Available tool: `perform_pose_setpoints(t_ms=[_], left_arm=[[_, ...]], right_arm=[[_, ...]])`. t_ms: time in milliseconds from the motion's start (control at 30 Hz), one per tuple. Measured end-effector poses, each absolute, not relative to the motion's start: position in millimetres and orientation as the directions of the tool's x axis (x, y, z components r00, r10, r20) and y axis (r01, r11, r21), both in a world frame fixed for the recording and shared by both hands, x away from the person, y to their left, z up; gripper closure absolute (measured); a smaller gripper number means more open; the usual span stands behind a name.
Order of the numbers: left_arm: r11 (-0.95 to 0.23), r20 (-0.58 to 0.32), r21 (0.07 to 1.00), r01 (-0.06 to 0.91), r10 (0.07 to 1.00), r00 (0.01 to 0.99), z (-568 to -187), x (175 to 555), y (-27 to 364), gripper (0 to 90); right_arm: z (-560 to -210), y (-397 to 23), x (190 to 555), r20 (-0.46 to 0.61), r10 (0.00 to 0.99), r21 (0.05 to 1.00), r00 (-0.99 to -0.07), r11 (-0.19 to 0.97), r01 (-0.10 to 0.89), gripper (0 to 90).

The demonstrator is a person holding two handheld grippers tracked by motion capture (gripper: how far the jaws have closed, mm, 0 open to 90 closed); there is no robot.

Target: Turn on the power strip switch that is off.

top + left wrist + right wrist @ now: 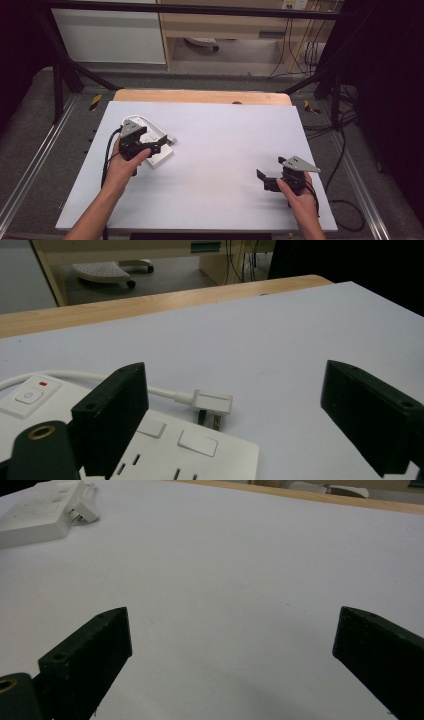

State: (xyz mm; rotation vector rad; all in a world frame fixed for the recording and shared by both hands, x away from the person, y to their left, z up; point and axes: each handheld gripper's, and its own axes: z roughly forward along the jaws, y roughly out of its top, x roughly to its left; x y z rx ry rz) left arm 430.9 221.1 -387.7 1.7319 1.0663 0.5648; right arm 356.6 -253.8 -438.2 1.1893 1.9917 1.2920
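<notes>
A white power strip (159, 154) lies at the left of the white table top (225, 145). Its white cord curls round to a white plug (212, 402) lying flat beside it, prongs toward the strip. In the left gripper view the strip (190, 452) shows sockets, switches and a power button with a red mark. My left gripper (150, 146) hovers over the strip, open, its left jaw above the strip's top face and nothing between the jaws. My right gripper (264, 179) rests low at the right front of the table, open and empty. The strip (37, 517) appears far off in the right gripper view.
A bare wooden strip (200, 96) runs along the table's far edge. Black frame bars (60, 85) stand at both far corners. Cables (345, 150) trail on the floor to the right, and a wooden cabinet (225, 25) stands beyond the table.
</notes>
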Motion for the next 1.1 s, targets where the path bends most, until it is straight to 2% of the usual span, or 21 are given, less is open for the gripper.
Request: perform_pose_setpoints(t_ms=[433, 800, 1100], left_arm=[[-0.167, -0.072, 0.892, 0.421, 0.865, 0.496, -393.8, 437.5, 219.7, 19.4], [-0.180, -0.071, 0.868, 0.463, 0.878, 0.473, -399.1, 442.6, 225.3, 31.7], [-0.202, -0.056, 0.859, 0.470, 0.876, 0.479, -402.2, 443.7, 226.4, 46.3]], right_arm=[[-438.2, -253.5, 356.7, 0.059, 0.859, 0.897, -0.508, 0.177, 0.404, 2.9], [-438.1, -253.6, 356.7, 0.060, 0.859, 0.898, -0.508, 0.176, 0.404, 2.9], [-438.1, -253.4, 356.8, 0.061, 0.860, 0.897, -0.507, 0.176, 0.406, 2.9]])
